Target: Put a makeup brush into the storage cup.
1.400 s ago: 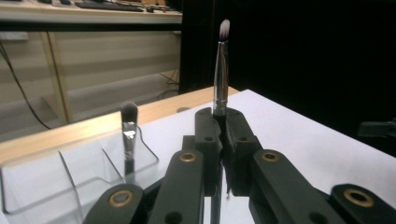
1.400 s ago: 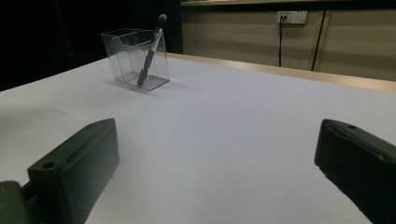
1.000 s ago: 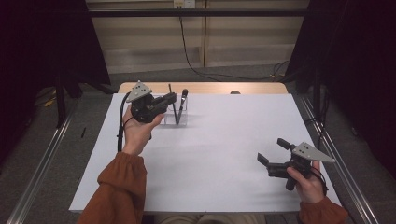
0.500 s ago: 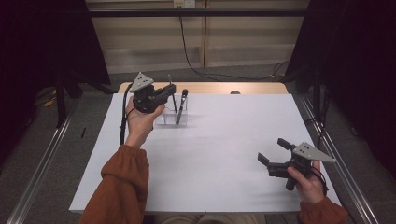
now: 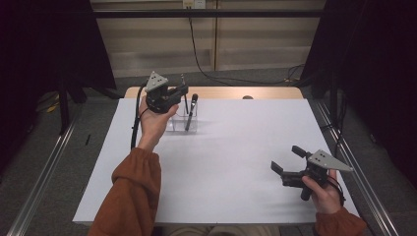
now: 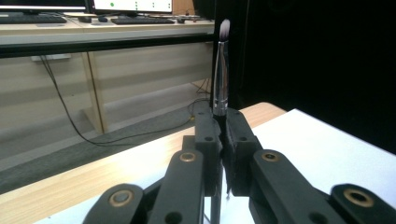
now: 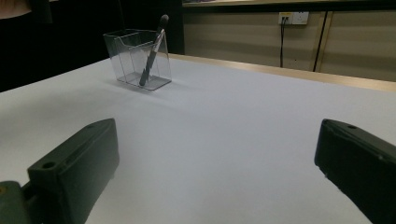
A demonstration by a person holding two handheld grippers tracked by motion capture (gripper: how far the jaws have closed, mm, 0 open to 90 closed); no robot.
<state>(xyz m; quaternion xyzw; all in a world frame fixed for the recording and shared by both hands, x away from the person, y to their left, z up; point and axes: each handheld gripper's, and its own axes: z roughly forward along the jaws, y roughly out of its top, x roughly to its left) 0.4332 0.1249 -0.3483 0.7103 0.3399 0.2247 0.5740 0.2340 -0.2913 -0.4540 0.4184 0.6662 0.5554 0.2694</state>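
- Left claw (image 5: 181, 90) grips a thin brush (image 6: 221, 70) upright, just over the clear holder (image 5: 182, 120).
- Right claw (image 5: 286, 161) rests wide apart above the tabletop (image 5: 236, 162).
- Best lowered straight, handle first, avoiding the other brush (image 5: 191, 111).

Rust-orange sleeves (image 5: 132, 189), black claws, grey plates
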